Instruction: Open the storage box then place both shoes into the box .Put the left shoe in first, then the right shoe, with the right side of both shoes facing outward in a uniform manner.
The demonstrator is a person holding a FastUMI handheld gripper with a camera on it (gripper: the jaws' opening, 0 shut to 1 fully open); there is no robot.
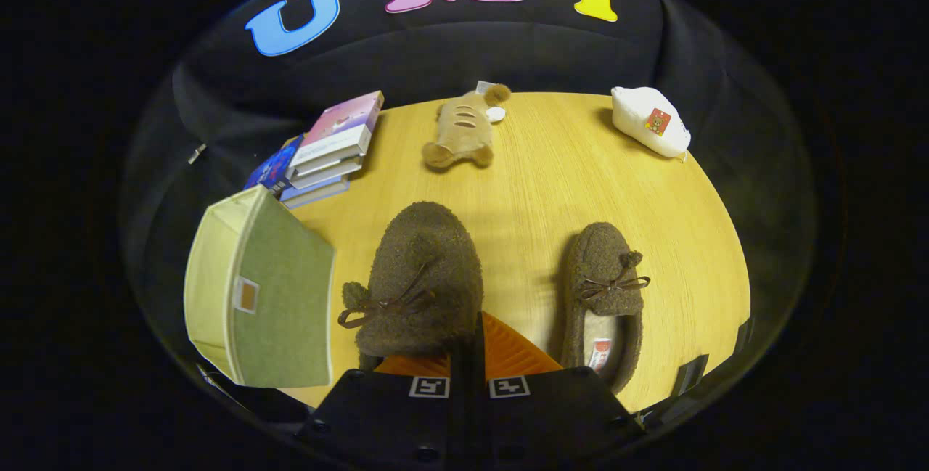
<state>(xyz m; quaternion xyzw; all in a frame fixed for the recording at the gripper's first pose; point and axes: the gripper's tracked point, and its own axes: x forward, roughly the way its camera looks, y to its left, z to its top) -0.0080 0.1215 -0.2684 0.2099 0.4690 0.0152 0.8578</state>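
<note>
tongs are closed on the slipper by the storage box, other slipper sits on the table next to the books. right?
Not quite. In the gripper view the tongs are shut on the heel of the slipper beside the storage box, but the other slipper lies on the table away from the books, on the far side of the held slipper.

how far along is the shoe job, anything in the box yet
The storage box looks open. In hand: the gripper is shut on the heel rim of one brown shoe, lifted beside the box. Left: seat it, then box the other shoe lying on the table.
</note>
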